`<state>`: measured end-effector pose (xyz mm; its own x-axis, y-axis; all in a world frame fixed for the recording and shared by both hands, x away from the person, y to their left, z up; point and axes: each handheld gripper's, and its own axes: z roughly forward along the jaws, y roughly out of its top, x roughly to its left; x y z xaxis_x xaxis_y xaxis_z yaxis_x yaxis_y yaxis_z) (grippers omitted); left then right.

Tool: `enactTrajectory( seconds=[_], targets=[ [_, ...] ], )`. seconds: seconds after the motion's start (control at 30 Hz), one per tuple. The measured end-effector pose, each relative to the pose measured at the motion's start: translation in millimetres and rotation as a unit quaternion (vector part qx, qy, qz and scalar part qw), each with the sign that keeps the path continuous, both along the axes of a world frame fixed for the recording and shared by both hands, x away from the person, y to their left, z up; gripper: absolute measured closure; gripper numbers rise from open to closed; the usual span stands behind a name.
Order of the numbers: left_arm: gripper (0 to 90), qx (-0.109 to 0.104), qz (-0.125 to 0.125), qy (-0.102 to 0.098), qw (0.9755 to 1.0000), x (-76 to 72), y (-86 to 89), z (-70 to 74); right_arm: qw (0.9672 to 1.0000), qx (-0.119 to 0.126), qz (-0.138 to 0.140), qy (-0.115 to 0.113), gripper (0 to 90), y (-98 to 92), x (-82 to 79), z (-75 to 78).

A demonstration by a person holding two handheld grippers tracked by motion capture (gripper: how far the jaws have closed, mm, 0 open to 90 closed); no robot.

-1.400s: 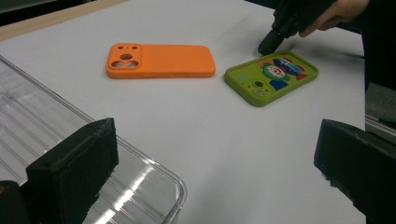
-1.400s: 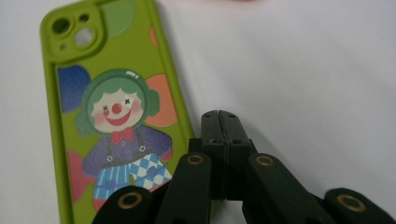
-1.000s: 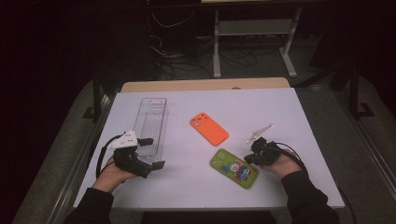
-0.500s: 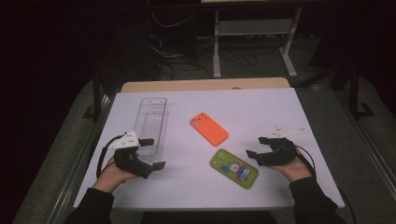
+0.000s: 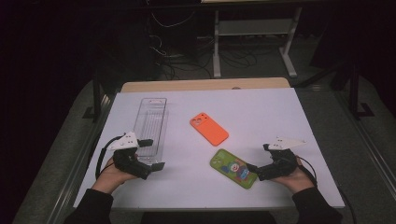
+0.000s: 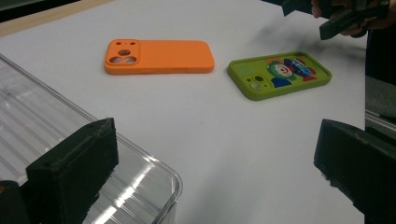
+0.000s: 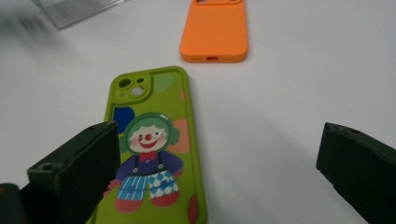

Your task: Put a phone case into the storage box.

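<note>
On white tabletop (image 5: 280,121), wide rectangular sheet, everything laid flat. Far left: long clear ribbed plastic tray (image 5: 150,125), lengthways away from person, near corner just beside left gripper (image 5: 154,154). Same tray (image 6: 56,135) at lower left of left gripper view, rounded corner under own left jaw. Left gripper held low at near-left table edge, black body with grey three-cornered plate, jaws spread wide, nothing between pads, bare white surface in gap. Right gripper (image 5: 258,161) at near-right side, tips pointing toward green case, jaws just been opening, now gaping full width, nothing gripped; seen also far off in left gripper view (image 6: 341,18). Green silicone phone case with cartoon clown print (image 5: 233,168) lying back-up on table, near centre-right, angled, its near end just beside right gripper tips, not pinched. In right gripper view, clown case (image 7: 154,144) running up from lower left, lower-left part hidden behind left jaw, right jaw well clear over bare table. Orange silicone phone case (image 5: 208,129) flat, back-up, mid-table, between tray and clown case, apart from both; camera cut-out at far end. Cases near each other, not touching (image 6: 159,57) (image 6: 280,74).
</note>
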<state>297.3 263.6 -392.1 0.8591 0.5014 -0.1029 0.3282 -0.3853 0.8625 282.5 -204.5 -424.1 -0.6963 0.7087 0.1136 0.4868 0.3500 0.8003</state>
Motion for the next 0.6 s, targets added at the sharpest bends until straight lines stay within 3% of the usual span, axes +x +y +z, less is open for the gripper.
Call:
enactTrajectory(
  seconds=[0.5,0.6],
  targets=[
    [0.0,0.000,0.001,0.000,1.0000,0.1,0.0,-1.4,0.9999,0.011,0.010,0.007,0.0,-1.3,2.1,7.8],
    [0.0,0.000,0.001,0.002,1.0000,0.5,0.8,-1.5,0.9999,0.010,0.007,-0.005,0.0,0.0,3.0,13.7]
  ],
)
